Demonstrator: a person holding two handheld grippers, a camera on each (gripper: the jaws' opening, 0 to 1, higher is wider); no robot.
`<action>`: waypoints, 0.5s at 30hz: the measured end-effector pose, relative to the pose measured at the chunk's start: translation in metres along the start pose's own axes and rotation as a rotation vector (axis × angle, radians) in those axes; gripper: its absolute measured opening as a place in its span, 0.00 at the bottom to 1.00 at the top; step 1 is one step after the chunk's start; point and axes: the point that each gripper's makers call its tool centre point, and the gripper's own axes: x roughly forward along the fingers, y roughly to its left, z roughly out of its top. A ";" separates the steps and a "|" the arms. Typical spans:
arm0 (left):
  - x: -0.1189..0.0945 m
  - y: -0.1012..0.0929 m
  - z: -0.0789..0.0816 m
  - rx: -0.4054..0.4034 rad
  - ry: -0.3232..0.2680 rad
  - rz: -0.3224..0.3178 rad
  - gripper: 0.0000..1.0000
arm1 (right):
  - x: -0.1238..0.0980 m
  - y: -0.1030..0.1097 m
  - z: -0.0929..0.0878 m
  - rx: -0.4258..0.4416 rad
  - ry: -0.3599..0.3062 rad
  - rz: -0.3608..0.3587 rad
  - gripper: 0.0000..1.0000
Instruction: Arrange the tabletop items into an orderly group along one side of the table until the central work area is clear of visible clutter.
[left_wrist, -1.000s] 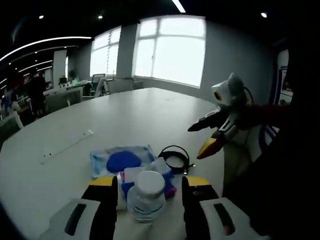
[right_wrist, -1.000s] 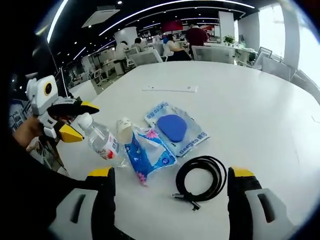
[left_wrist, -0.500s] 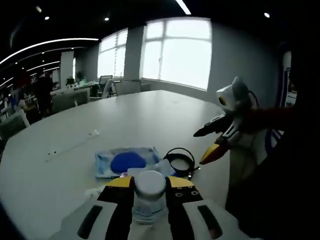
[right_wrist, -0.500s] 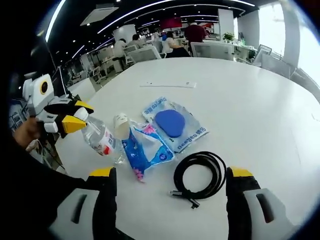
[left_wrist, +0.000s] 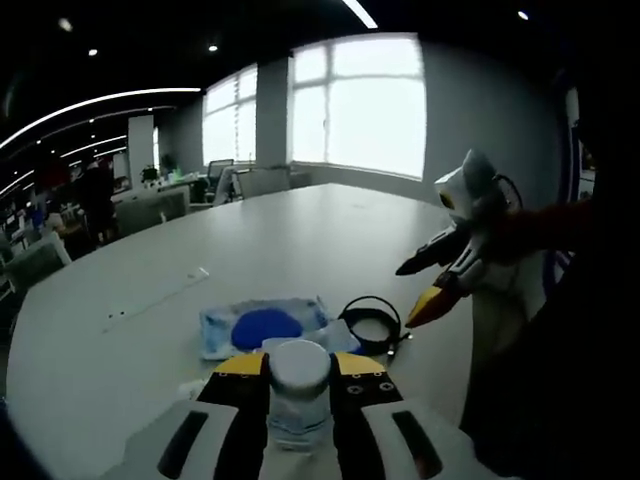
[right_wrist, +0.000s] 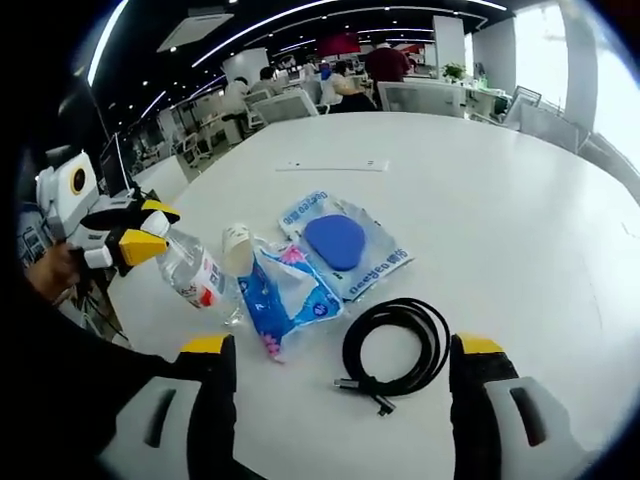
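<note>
Left gripper view
Left gripper (left_wrist: 300, 385): jaws closed against the water bottle (left_wrist: 299, 392), one yellow-tipped jaw on each side of its white cap.
Water bottle: between the jaws, cap toward the camera, at the near edge of the white table (left_wrist: 290, 240).
Blue pad packet (left_wrist: 262, 325): flat on the table just beyond the bottle.
Black cable (left_wrist: 370, 322): coiled, just beside the packet on its right, beyond the bottle.
White strip (left_wrist: 158, 297): on the table well beyond the bottle, to the left of the packet.
Other gripper (left_wrist: 440, 280): in from the right, off the table edge beyond the cable; jaws spread.

Right gripper view
Right gripper (right_wrist: 335, 358): jaws wide apart, gripping nothing.
Black cable (right_wrist: 393, 346): coiled on the table (right_wrist: 500, 200) between the jaws, nearer the right one.
Blue pad packet (right_wrist: 343, 244): just beyond the cable.
Blue-and-pink pouch (right_wrist: 287, 301): left of the cable, overlapping the near edge of the packet.
Small white-topped tube (right_wrist: 237, 248): touching the pouch's left side.
Water bottle (right_wrist: 193, 272): left of the pouch, tilted, its cap end pinched in the left gripper (right_wrist: 138, 232).
White strip (right_wrist: 332, 165): well beyond the packet.
</note>
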 end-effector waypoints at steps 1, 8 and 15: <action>0.000 0.000 0.000 0.001 0.001 -0.002 0.20 | 0.000 0.000 0.000 0.001 -0.001 -0.001 0.84; 0.000 -0.002 0.002 0.038 0.035 -0.039 0.19 | 0.000 -0.002 0.002 0.003 -0.011 -0.003 0.83; -0.012 0.010 0.026 0.006 -0.001 -0.060 0.19 | 0.000 -0.004 0.003 0.009 -0.016 -0.006 0.83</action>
